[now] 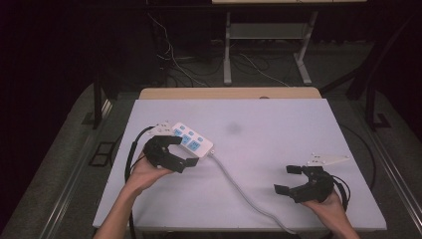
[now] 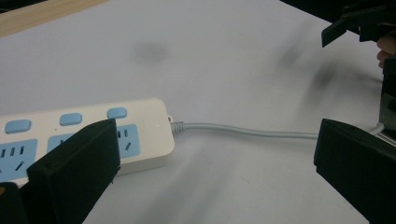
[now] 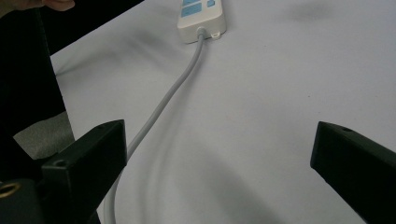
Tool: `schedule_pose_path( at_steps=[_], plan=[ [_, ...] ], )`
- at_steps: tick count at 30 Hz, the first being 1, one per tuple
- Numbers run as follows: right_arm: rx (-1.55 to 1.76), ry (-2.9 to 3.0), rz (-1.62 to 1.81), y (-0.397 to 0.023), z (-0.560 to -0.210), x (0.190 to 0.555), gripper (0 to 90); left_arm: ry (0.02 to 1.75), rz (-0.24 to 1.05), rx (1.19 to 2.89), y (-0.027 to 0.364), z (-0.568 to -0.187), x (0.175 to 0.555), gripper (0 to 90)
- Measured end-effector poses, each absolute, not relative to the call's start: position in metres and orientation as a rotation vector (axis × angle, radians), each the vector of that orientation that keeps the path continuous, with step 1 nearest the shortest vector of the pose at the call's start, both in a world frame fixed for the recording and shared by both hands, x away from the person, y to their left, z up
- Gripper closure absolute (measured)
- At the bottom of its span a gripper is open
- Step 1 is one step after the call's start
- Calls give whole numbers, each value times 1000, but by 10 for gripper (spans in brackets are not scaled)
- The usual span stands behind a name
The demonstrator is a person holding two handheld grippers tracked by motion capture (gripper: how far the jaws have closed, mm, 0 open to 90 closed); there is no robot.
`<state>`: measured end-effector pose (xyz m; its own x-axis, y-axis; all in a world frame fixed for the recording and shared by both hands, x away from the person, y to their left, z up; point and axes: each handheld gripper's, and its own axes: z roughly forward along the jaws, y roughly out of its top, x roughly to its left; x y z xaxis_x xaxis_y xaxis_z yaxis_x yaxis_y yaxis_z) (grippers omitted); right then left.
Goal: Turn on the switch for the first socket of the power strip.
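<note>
A white power strip with blue sockets lies at the left of the white board, and its grey cable runs off the front edge. My left gripper stands open at the strip's cable end. In the left gripper view its left jaw covers part of the power strip, the cable crosses the gap of the left gripper, and nothing is held. My right gripper hovers open at the front right. In the right gripper view the right gripper faces the cable and the far strip.
The white board covers a wooden table and carries a faint dark smudge. Behind it stand the metal legs of another table with loose wires on the floor. The other hand's gripper shows at the upper right of the left gripper view.
</note>
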<state>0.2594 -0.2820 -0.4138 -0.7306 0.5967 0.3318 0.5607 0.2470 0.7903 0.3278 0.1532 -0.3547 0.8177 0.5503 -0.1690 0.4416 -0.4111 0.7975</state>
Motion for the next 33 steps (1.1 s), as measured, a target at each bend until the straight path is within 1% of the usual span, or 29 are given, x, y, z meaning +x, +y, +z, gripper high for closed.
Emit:
schedule_pose_path(
  at_steps=[25,33],
  plan=[
    [1135,2454,1523,-282,-414,259,33,726,167,2155,143,-335,366,0],
    [1137,2454,1520,-282,-415,259,33,745,170,2180,143,-333,382,24]
  ],
)
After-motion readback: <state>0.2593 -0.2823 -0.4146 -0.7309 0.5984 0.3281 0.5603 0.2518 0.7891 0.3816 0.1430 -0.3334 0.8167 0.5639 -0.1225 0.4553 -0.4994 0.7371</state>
